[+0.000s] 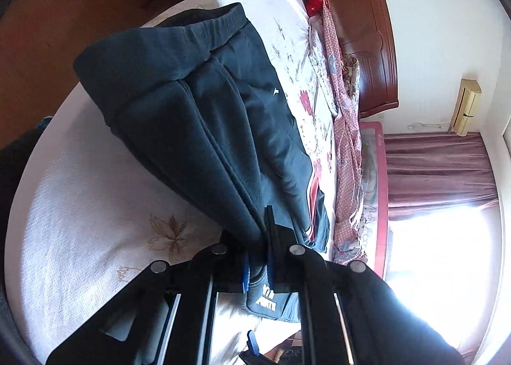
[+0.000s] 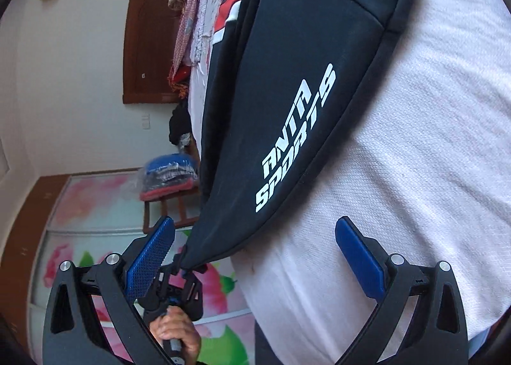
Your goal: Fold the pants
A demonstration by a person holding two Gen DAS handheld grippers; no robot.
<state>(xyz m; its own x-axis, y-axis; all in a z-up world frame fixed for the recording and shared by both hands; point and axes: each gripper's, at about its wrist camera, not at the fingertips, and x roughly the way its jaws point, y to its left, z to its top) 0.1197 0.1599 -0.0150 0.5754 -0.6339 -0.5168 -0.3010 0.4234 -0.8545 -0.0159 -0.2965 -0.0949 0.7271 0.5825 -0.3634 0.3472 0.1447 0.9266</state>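
Left wrist view: left gripper (image 1: 268, 256) fingers clamp the hem of the dark pants (image 1: 204, 116), which drape across the white bed (image 1: 80, 205). Right gripper (image 2: 252, 256) fingers stand apart, empty, near the lifted printed leg.

A white quilted bedspread (image 1: 80, 205) covers the bed. Behind stands a dark reddish wooden headboard (image 1: 367, 33). Mauve curtains (image 1: 437, 170) hang beside it.

Pants (image 1: 204, 116) lie lengthwise on the bed (image 1: 95, 205), waistband toward the headboard (image 1: 367, 45). Bedding (image 1: 345, 128) is bunched along the bed's far side, beside the pants. One leg end is lifted off the bed in the left hand-held gripper (image 1: 258, 266).
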